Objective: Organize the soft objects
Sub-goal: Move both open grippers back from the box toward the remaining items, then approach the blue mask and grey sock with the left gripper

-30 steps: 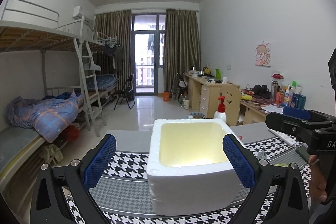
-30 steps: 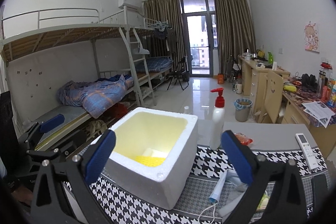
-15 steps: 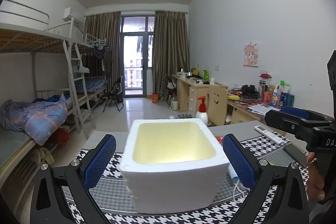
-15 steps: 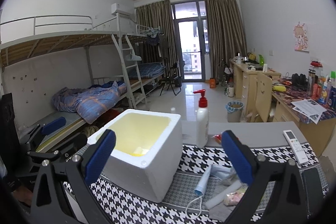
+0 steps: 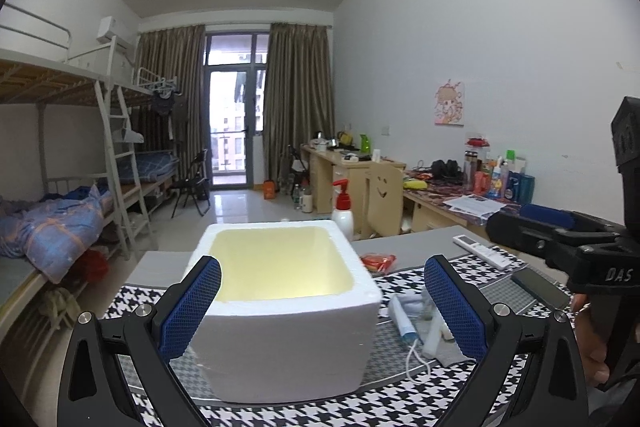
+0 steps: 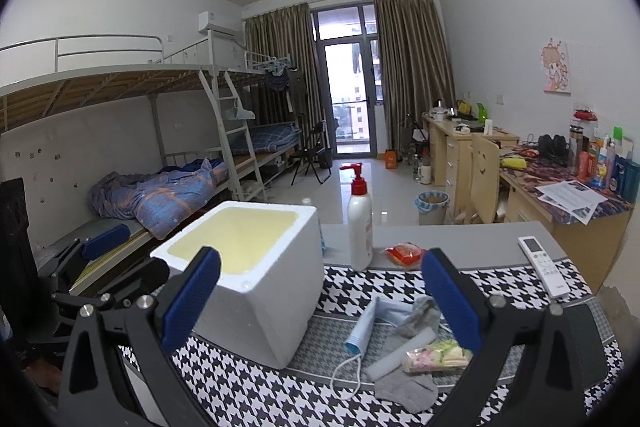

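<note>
A white foam box [image 5: 288,311] with a yellowish inside stands open on the houndstooth mat [image 5: 440,399]; it also shows in the right wrist view [image 6: 256,279]. To its right lies a pile: a light blue face mask [image 6: 366,325], a grey sock [image 6: 408,383], a white foam stick [image 6: 400,351] and a small snack packet [image 6: 436,355]. My left gripper [image 5: 320,311] is open and empty, raised before the box. My right gripper [image 6: 320,303] is open and empty, raised above the pile and box edge.
A white pump bottle with a red top [image 6: 359,223], a red packet [image 6: 404,253] and a white remote [image 6: 542,265] sit behind on the grey table. A dark phone [image 6: 588,339] lies at the mat's right. Bunk beds stand left, desks right.
Both views have swung right and back: the box now sits further left and the pile has come more fully into view. Both grippers stay open.
</note>
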`<state>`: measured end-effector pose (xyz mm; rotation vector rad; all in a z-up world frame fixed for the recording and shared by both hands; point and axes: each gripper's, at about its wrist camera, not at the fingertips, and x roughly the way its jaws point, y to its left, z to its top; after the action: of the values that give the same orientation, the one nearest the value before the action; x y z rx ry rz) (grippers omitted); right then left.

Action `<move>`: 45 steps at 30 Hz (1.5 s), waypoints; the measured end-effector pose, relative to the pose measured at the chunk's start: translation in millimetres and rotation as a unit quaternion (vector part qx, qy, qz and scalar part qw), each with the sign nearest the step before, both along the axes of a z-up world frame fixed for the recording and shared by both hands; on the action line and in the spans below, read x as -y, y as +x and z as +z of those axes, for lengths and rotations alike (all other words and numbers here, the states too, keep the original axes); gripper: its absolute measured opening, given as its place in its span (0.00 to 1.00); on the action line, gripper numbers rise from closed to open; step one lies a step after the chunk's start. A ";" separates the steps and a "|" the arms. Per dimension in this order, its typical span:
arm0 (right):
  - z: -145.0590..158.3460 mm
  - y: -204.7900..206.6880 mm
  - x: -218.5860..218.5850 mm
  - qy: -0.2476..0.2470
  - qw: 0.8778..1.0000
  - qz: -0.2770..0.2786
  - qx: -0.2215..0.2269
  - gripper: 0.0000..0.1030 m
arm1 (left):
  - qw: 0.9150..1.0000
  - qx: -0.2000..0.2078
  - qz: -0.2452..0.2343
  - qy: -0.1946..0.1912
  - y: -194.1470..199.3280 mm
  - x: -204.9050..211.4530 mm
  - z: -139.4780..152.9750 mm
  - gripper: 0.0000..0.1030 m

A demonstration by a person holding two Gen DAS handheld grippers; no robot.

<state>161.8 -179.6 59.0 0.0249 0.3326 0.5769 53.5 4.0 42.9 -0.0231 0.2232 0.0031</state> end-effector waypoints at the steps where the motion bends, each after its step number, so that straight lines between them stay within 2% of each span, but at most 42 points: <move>1: -1.1 -0.1 1.4 0.000 1.000 -0.001 -0.001 0.99 | 1.000 0.000 -0.002 -0.002 0.3 1.2 -0.5 0.99; 17: -20.6 -8.0 36.8 0.006 0.999 -0.038 -0.019 0.99 | 0.999 -0.014 -0.049 -0.007 9.4 20.9 -15.5 0.99; 45: -47.0 -11.8 76.6 -0.002 0.995 -0.090 -0.046 0.99 | 0.995 -0.044 -0.085 0.000 24.1 65.3 -37.1 0.99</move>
<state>150.0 -256.2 12.1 0.0775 0.4164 0.3975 77.7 -61.3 5.8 -0.0038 0.3119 -0.1652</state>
